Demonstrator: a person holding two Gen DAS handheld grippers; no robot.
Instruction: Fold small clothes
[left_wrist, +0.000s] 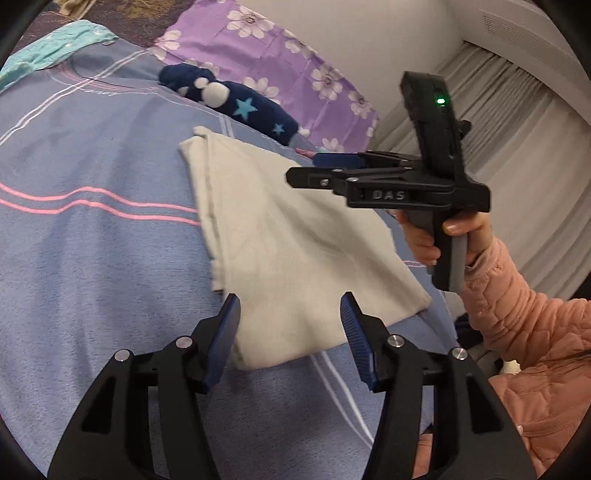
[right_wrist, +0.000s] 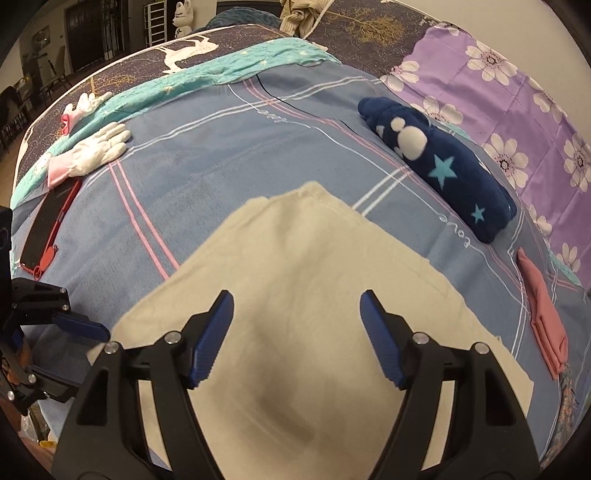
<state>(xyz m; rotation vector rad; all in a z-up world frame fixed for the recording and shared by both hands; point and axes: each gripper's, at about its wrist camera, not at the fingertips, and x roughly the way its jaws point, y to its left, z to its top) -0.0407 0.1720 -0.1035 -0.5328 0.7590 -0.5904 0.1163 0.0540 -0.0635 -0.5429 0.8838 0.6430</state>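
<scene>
A cream cloth (right_wrist: 303, 280) lies flat on the bed (right_wrist: 207, 155), folded into a roughly four-sided panel with soft, faintly fuzzy fabric and a few shallow creases. In the right wrist view one bunched corner points away toward the far end of the bed, and the long axis runs from that corner back to the camera. In the left wrist view the cloth (left_wrist: 291, 243) runs on a diagonal, its thick folded edge on the left.

The left tool (left_wrist: 290, 325) hovers over the near edge of the cloth, jaws wide and empty. The right tool (right_wrist: 297, 332) is also wide and empty above the cloth.

The bedcover is blue-grey with pink and white stripes. A rolled navy fleece (right_wrist: 439, 166) with stars lies just beyond the cloth, apart from it.
</scene>
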